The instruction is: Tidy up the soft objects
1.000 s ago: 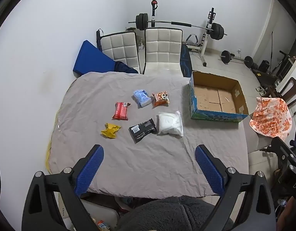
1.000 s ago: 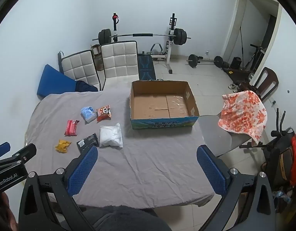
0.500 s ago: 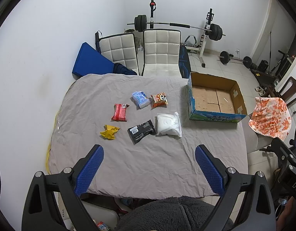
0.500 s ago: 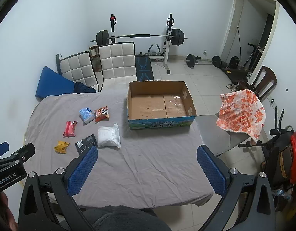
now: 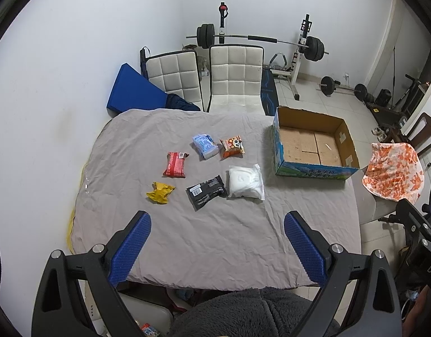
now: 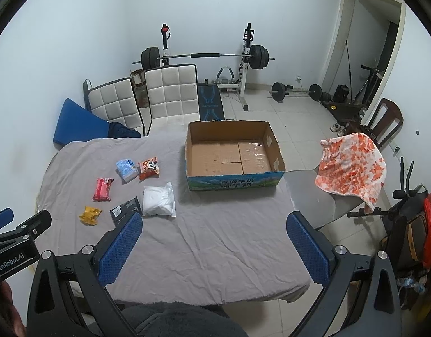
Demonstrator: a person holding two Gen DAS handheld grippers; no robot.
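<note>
A table (image 5: 215, 238) draped in a grey cloth is seen from above its near edge, with six soft packets gathered on its left half and a cardboard box (image 5: 313, 168) set on its right side. Farthest left among the packets, a crumpled yellow wrapper (image 5: 160, 193) is laid nearest the left edge, and a red packet (image 5: 175, 164) is placed just behind it. Further right, a light blue packet (image 5: 205, 146) is positioned toward the far side, with an orange snack bag (image 5: 232, 147) just beside it. In front of these, a black packet (image 5: 206, 192) is laid at a slant, and a white pouch (image 5: 245, 182) is found touching or nearly touching its right end. The box is open at the top, nothing is seen inside it, and it is kept apart from the white pouch by a strip of bare cloth. The left tongs (image 5: 217, 241) are held released over the near part of the table, their blue pads spread wide and nothing between them. The right tongs (image 6: 215, 241) are likewise held wide apart and unloaded, above the cloth in front of the box. Past the right end of the table, an orange-patterned cloth (image 6: 351, 165) is draped over a chair. Two white chairs (image 5: 235, 75) are stood against the far edge of the table.
</note>
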